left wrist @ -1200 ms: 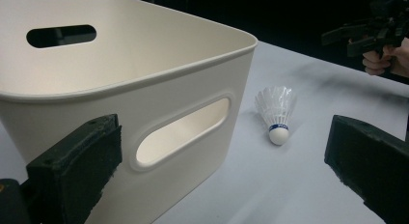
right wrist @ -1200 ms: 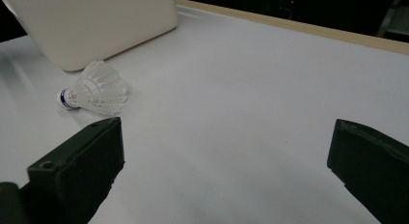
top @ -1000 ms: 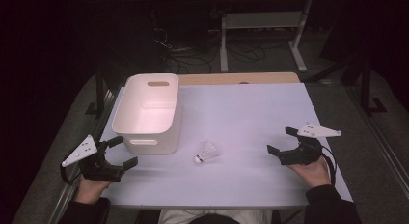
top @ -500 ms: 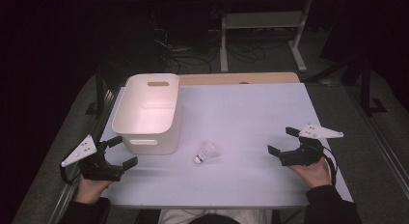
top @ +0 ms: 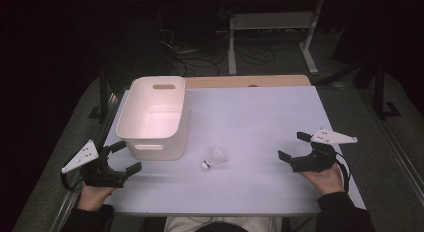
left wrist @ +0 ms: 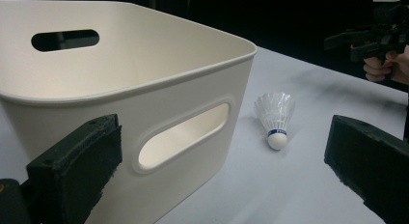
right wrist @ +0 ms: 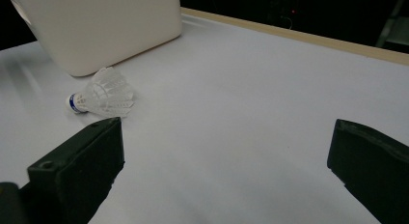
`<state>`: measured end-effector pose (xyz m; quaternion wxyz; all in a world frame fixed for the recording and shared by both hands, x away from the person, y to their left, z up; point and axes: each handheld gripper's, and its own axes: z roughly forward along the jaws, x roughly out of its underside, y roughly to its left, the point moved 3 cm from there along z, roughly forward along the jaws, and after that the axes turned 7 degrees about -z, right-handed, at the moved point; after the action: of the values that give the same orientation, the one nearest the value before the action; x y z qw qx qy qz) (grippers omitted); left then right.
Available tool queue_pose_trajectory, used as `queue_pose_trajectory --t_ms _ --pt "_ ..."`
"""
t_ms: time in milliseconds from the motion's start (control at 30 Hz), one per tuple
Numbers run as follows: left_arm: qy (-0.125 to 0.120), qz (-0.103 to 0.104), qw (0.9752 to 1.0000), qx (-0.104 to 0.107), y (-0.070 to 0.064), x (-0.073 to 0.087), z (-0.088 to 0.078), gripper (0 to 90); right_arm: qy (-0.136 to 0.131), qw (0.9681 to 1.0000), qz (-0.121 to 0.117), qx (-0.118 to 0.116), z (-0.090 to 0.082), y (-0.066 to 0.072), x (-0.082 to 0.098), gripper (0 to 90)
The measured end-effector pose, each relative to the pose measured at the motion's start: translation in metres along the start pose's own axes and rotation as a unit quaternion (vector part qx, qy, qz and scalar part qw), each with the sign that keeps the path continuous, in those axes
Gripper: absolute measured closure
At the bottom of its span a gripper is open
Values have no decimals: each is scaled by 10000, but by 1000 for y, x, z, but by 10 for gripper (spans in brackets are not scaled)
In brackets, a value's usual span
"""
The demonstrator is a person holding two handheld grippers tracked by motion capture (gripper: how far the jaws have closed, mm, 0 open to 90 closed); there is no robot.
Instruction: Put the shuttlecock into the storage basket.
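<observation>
A: White plastic bin, empty, just ahead of the left gripper and a little to its right. Jaws wide, nothing between them.

B: And the shuttlecock?

A: On its side on the table, between the two grippers, nearer the left one and close beside the bin's near corner, apart from it. In the left gripper view it lies ahead and right, cork toward the camera. From the right gripper it lies ahead and left, well off.

B: Right gripper's state?

A: Jaws wide too, empty, low over the table. Likely both are spread ready for a pick; the shuttlecock is the one loose thing, and the bin sits close, probably as its drop spot.

B: Anything unclear?

A: The bin's far wall is cut off in the right gripper view. Print on the cork's blue band too small to read. Room beyond the table is dark: cables, a frame, little else.
</observation>
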<state>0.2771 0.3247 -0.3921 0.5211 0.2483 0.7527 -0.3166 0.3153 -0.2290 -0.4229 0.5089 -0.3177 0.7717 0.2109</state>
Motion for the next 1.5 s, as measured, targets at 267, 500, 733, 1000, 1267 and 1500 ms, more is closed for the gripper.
queue_pose_trajectory --t_ms 267,500,733,1000,1267,1500 --pt "-51 52 10000 -24 -1 -7 -5 0 -4 10000 -21 -13 0 0 0 0" --pt "-106 73 9999 -51 -2 -14 -12 0 2 10000 -25 -18 1 0 0 0" --pt "-78 80 9999 -73 -3 -22 -16 0 -2 10000 -28 -26 1 0 0 0" --pt "-49 89 9999 -112 -4 -34 -16 0 -10 10000 -24 -27 1 0 0 0" --pt "-25 101 9998 -146 -4 -40 -13 0 -4 10000 -25 -42 1 0 0 0" --pt "54 239 9995 -177 -8 -52 -7 0 -6 10000 -21 -46 1 0 0 0"
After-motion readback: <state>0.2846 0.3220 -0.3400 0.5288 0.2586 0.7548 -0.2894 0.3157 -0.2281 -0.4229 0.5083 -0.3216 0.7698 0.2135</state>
